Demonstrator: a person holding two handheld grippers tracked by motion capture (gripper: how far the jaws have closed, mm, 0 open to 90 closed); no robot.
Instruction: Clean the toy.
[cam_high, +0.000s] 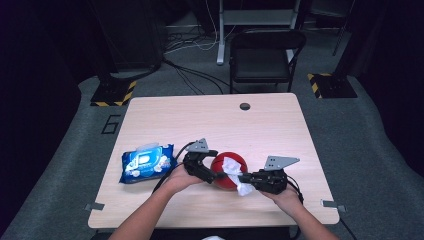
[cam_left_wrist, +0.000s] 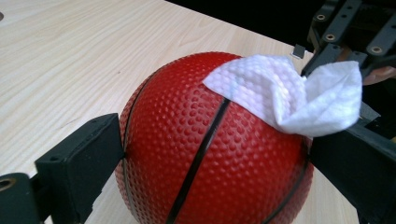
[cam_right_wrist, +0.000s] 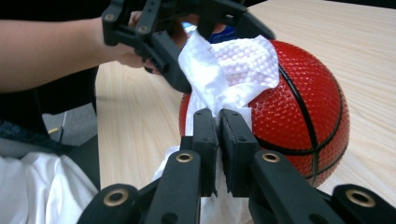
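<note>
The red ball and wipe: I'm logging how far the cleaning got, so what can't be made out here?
- Ball's underside and table contact: cut off by the bottom edge in the left gripper view.
- Wipe's lower end: hidden behind the right claw in the right gripper view.
- Print on the wipes pack: too small and glare-washed in the high view.
- Any dirt on the ball: not discernible.

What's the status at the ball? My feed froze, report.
Left gripper clamped on red ball, ball on table. Right gripper shut on white wipe, draped over ball. Wipes pack left, clear of work.
</note>
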